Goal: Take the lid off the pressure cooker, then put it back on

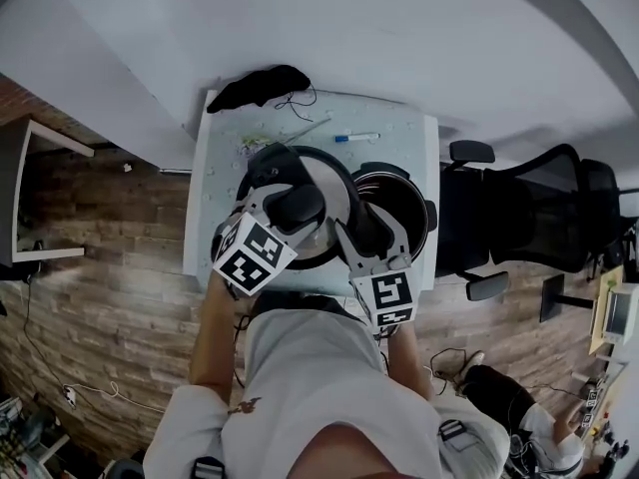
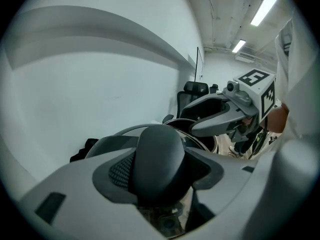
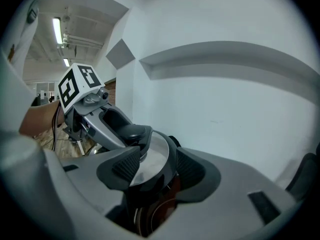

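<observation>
With the left gripper (image 1: 290, 204) clamped shut on the knob (image 2: 160, 159) and the right gripper (image 1: 364, 234) pinching the rim of the lid (image 1: 334, 190) — held just left of the open pot (image 1: 393, 174), overlapping it — hold it level and centre it before lowering.

The pot (image 1: 396, 173) is open on top. The lid (image 1: 331, 181), held by the left gripper (image 1: 293, 208) and the right gripper (image 1: 364, 230), crowds the pot's left side. Behind the pot lie a pen (image 1: 356, 138) and a black cloth (image 1: 258, 86); a chair (image 1: 539, 213) blocks its right.
</observation>
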`<state>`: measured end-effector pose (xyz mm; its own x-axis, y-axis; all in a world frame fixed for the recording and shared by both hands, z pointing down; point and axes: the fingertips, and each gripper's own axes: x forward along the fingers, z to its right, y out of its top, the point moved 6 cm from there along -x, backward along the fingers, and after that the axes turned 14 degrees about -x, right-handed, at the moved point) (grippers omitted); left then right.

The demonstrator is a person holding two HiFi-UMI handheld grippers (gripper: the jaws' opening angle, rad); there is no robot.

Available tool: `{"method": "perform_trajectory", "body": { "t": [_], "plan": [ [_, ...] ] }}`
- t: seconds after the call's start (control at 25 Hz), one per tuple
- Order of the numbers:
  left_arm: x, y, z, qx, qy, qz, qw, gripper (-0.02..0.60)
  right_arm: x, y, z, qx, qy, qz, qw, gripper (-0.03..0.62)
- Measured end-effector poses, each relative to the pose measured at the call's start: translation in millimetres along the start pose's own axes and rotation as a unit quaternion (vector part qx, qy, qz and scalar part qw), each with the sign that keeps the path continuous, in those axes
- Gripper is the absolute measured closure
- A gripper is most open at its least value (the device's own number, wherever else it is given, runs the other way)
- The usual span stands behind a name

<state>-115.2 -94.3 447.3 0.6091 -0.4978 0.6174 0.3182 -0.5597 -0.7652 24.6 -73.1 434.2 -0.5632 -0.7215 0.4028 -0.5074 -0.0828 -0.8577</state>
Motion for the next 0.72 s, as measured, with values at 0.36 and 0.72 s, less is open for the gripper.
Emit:
{"method": "perform_trajectory", "body": {
  "t": [0.36,0.72],
  "plan": [
    [-25,-26,-24,-0.043,0.048,0.01,0.9979,0.307,25,15,-26,-0.022,0.052,0.029,0.998,0.37],
    [-40,-59,-46,-0.075,0.082,0.01,0.9938,0.307,44,23,-55,-0.031,0.095,0.031,0.994,0.379]
  ]
}}
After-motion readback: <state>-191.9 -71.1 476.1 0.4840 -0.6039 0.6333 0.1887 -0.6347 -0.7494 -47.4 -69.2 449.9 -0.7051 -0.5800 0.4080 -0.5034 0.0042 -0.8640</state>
